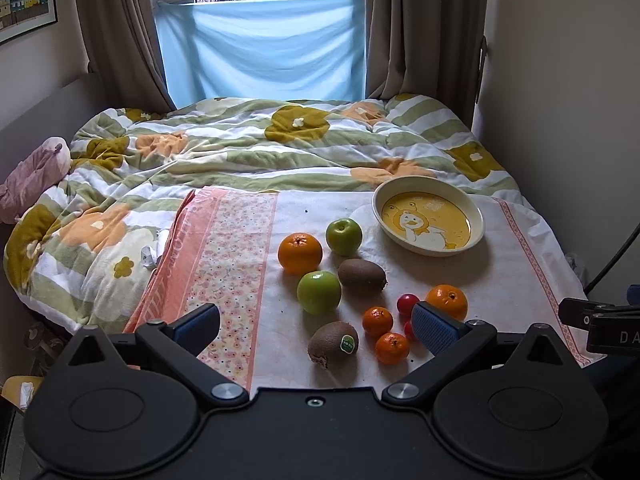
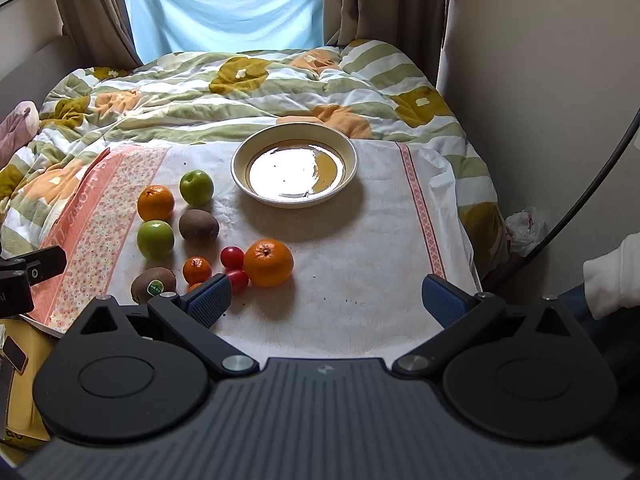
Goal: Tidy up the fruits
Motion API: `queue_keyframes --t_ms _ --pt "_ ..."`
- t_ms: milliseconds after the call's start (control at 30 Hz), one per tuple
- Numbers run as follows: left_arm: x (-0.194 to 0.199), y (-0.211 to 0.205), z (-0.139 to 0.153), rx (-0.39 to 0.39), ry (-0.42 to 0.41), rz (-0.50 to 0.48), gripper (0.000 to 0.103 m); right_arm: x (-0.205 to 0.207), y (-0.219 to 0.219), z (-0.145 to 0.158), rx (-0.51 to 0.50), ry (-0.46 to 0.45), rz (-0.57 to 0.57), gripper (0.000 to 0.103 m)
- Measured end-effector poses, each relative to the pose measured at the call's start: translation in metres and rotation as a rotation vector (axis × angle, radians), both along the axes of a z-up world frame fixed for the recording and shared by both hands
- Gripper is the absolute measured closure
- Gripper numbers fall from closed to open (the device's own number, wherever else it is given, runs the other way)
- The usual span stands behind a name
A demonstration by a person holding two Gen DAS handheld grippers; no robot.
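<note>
Fruits lie on a white and pink cloth [image 1: 500,280] on the bed: two green apples [image 1: 319,292] [image 1: 343,236], two big oranges [image 1: 300,253] [image 1: 447,301], two kiwis [image 1: 362,274] [image 1: 334,343], two small mandarins [image 1: 377,321] [image 1: 392,347] and two cherry tomatoes [image 1: 407,304]. An empty cream plate [image 1: 428,216] with a yellow duck picture sits at the back right; it also shows in the right wrist view [image 2: 295,166]. My left gripper [image 1: 316,324] is open above the near fruits. My right gripper [image 2: 326,300] is open over bare cloth, right of the big orange [image 2: 268,262].
A flowered green and white duvet [image 1: 240,148] covers the bed behind the cloth. Curtains and a blue sheet [image 1: 260,48] hang at the window. A wall stands at the right, a black cable [image 2: 580,196] beside it. A pink plush [image 1: 32,176] lies at the left.
</note>
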State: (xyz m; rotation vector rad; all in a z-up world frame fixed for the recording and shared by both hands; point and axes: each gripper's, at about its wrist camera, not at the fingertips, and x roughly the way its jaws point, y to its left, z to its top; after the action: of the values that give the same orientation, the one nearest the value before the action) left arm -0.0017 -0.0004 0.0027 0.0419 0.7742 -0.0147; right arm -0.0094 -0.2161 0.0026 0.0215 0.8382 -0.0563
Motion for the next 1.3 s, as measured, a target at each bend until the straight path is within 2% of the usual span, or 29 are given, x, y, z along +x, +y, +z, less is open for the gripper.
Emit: queue_keyframes --t_ms 1300 --pt "0.008 0.0008 -0.0006 -0.012 -0.002 -0.014 0.0 0.0073 0.0043 -0.0016 0.0 -0.003 -0.001 0.0"
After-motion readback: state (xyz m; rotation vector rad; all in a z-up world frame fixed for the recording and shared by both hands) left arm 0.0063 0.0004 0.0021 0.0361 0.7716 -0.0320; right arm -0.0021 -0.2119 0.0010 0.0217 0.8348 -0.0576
